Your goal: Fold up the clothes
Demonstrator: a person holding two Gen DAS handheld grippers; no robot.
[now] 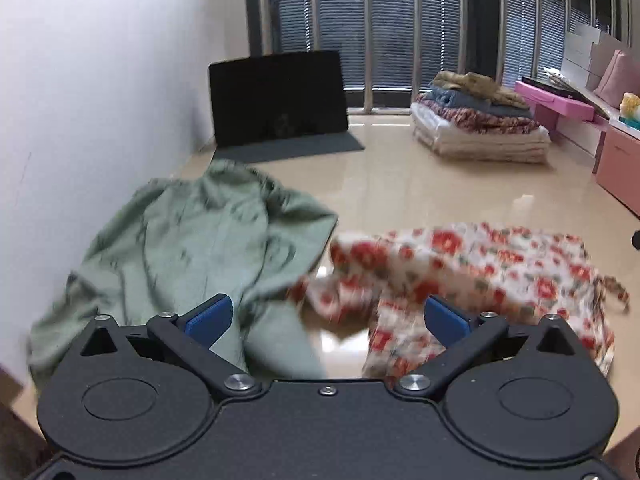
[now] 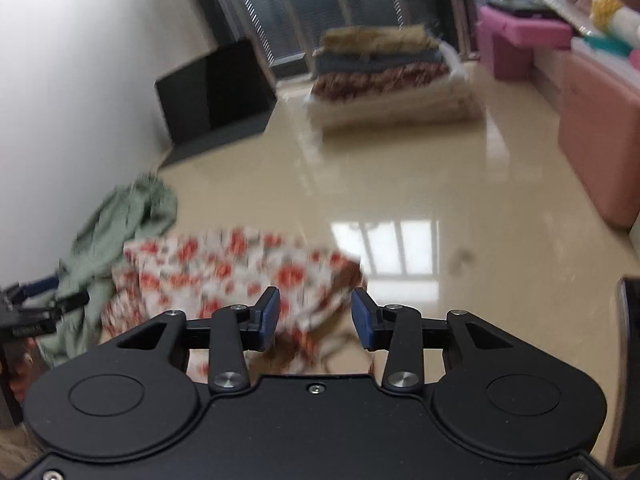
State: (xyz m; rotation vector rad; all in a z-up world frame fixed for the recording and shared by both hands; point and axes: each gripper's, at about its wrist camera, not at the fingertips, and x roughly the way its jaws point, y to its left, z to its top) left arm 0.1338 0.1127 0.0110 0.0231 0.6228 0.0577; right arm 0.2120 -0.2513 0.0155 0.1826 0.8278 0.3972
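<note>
My left tongs [image 1: 326, 318] gape wide and my right tongs [image 2: 316, 318] half-spread, both empty above the floral garment [image 1: 480, 268], limp, light cloth best pinched at its corners.

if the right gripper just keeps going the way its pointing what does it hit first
Most likely the floral garment on the floor: its brown-trimmed edge lies between and just beyond the open right gripper. Motion blur makes depth uncertain, so it might meet the glossy floor just beside that edge.
</note>
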